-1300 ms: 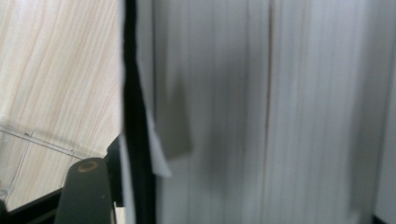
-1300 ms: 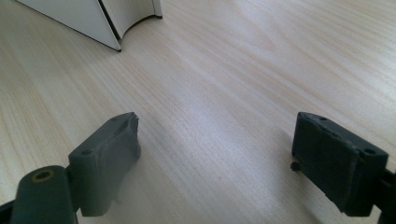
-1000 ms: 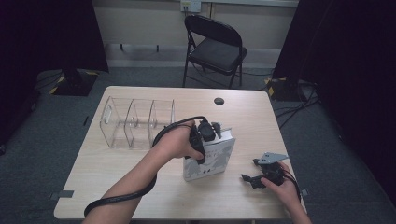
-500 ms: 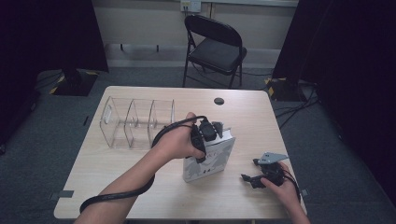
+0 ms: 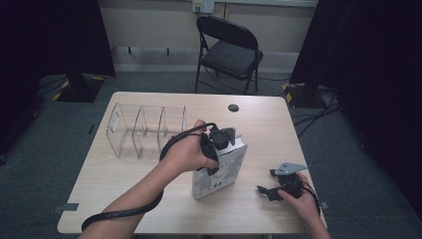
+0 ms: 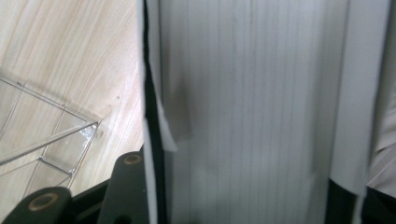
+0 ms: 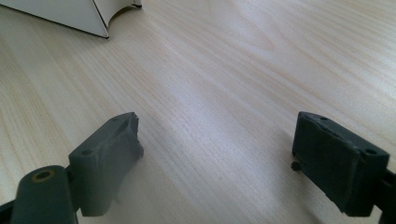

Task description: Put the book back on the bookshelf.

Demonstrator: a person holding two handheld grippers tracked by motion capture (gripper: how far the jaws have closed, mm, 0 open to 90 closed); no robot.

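Note:
A thick book (image 5: 219,172) with a grey-and-white patterned cover stands on end in the middle of the table (image 5: 124,189). My left gripper (image 5: 219,142) comes down on its top edge. Its jaws have just been closing and now press on the book, whose pale page edges (image 6: 252,102) run up between them. My right gripper (image 5: 271,189) rests low near the table's front right corner, apart from the book. Its jaws stand open over bare wood, nothing between the pads (image 7: 112,149).
A clear plastic organizer (image 5: 144,129) with several compartments lies just left of the book, one corner (image 6: 88,126) close to my left jaw. A small black disc (image 5: 233,107) sits near the far edge. A folding chair (image 5: 229,50) stands beyond the table.
My left hand has edged slightly right over the book's top and settled there. The book stays upright in place. The right gripper has not moved.

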